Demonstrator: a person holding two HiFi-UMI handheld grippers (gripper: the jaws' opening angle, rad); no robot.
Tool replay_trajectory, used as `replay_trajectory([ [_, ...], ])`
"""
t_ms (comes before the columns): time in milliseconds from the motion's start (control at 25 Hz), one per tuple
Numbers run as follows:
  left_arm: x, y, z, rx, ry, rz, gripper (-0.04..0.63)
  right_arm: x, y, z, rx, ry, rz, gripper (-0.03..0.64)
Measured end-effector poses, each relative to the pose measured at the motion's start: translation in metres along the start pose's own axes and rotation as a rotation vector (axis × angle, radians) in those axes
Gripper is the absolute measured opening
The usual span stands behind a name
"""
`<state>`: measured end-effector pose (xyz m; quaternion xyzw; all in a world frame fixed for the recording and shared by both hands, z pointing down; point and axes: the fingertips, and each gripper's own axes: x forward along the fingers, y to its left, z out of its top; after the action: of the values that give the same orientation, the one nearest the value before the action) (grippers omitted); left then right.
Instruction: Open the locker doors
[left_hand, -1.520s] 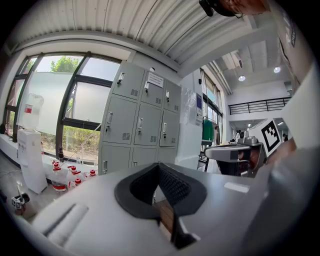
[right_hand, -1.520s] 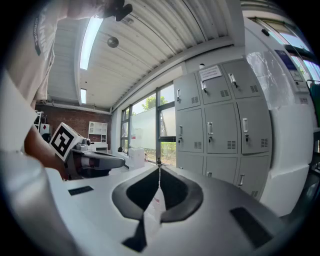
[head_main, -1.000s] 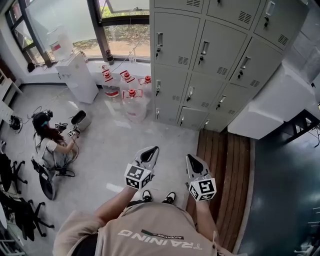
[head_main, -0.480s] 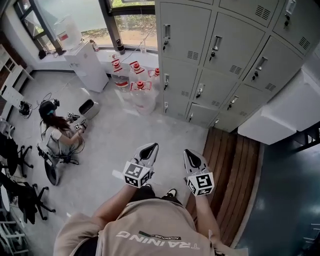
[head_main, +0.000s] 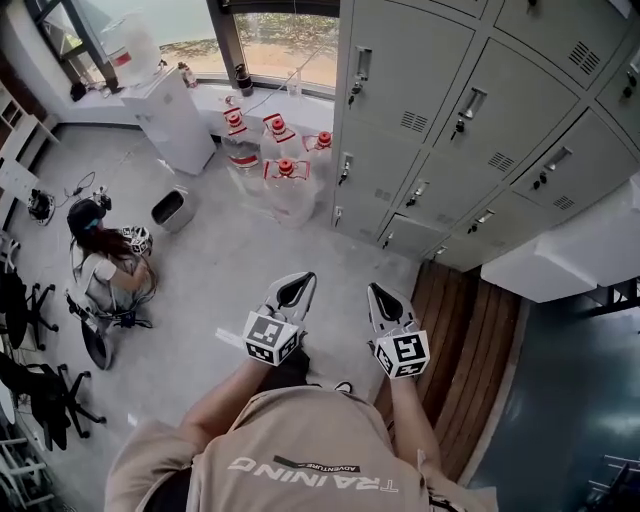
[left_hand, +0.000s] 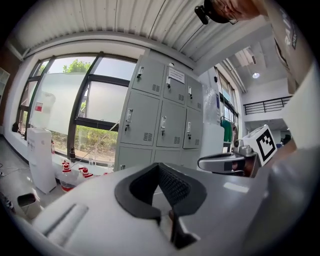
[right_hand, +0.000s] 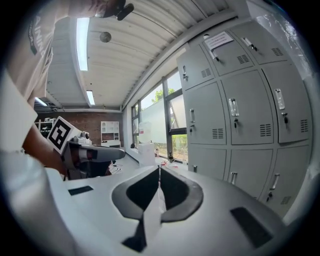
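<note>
Both sets of jaws are pressed together with nothing between them. I'm holding the left gripper (head_main: 296, 285) and right gripper (head_main: 381, 297) side by side above the floor (head_main: 215, 265). The lockers (head_main: 440, 150) stand ahead and to my right, well apart from the jaws, every visible door closed, with water jugs (head_main: 270, 165) just beside their left end.

Grey concrete floor (head_main: 230, 270) fills the centre. Windows (head_main: 285, 45) span the upper left, above a white water dispenser (head_main: 170, 120) and red-capped water jugs (head_main: 285, 185). Wooden decking (head_main: 465, 340) lies lower right.
</note>
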<state>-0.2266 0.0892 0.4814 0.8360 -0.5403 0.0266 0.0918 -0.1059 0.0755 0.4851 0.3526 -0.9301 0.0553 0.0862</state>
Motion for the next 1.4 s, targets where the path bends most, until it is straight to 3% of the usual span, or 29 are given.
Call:
replay_trajectory([
  [480,0.067,0.123,0.007,-0.010,0.063,-0.118,0.006,0.140,-0.025,0.016,0.018,0.060,-0.096,0.012],
  [1000,0.200,0.200,0.004,-0.052,0.082,-0.071,0.006,0.307,-0.139,-0.008,-0.010,0.094,-0.082,0.012],
  [1240,0.251,0.228,0.006,-0.091,0.091,-0.038,0.006,0.372,-0.182,-0.040,0.008,0.141,-0.081,0.012],
  [1400,0.275,0.246,-0.008,-0.098,0.088,-0.037,0.006,0.411,-0.206,-0.077,0.009,0.167,-0.131,0.014],
])
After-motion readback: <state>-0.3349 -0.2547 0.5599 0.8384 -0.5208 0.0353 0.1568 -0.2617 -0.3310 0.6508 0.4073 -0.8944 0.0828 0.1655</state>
